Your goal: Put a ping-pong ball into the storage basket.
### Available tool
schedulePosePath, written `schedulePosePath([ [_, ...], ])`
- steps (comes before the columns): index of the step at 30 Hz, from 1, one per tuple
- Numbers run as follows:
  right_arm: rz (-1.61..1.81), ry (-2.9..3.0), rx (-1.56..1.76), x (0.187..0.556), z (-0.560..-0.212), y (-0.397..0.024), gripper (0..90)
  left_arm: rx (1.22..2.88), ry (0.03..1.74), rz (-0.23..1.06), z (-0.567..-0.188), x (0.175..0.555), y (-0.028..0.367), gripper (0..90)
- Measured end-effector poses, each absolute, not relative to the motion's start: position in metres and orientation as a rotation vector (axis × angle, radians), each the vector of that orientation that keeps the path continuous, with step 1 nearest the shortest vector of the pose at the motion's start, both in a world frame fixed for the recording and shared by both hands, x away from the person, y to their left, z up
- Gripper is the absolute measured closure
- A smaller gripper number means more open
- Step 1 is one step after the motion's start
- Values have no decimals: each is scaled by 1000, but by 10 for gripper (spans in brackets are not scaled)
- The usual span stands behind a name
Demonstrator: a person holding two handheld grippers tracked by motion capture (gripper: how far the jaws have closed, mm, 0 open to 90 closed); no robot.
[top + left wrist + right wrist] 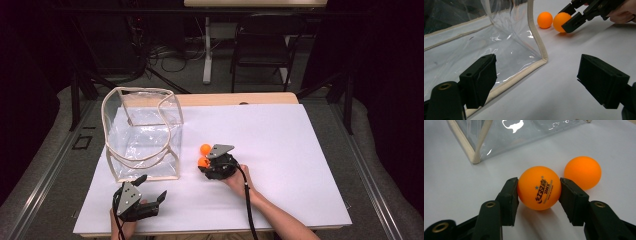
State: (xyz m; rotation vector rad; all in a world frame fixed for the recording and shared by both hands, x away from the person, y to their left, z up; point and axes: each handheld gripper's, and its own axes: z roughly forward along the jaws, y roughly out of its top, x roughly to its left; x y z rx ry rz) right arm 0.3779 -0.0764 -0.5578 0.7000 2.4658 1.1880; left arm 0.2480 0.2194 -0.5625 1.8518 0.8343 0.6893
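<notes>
Between the black right gripper's [539, 188] pads sits a clamped orange table-tennis ball [539, 187] printed "DHS", smaller print illegible, while the left gripper [536, 80] gapes open, empty.

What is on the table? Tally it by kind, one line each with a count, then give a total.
Orange balls: 2, one gripped by the right gripper, one loose beside it.
Clear bags with beige trim: 1.
Grippers: 2, the left gripper open near the bag.
White table sheets: 1.
Total: 6
</notes>
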Motion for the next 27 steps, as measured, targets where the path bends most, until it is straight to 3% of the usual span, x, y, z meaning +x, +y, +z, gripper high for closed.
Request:
schedulePosePath([
  [27,1230,2435,677,372,-536,-83,508,1841,825,680,-561,248,219,156],
])
